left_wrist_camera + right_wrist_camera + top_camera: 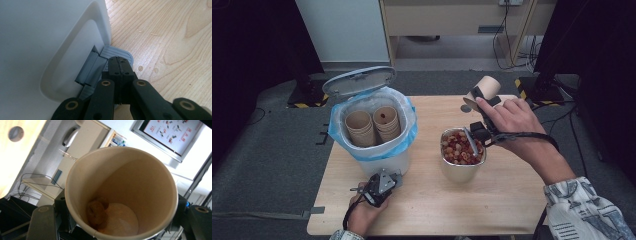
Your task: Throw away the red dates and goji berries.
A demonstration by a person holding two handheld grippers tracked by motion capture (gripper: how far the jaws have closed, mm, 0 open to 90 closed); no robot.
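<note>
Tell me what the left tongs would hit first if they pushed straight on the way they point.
The shut left tongs already rest on the grey ribbed pedal at the foot of the white plastic bin; pushed further, they would probably meet the bin's recessed wall just behind it.

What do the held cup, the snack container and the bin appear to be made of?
Cup: likely paper, matte tan, with a rolled rim. Snack container: apparently metal, with a dull silvery sheen. Bin: looks like smooth white plastic, with a blue film liner.
</note>
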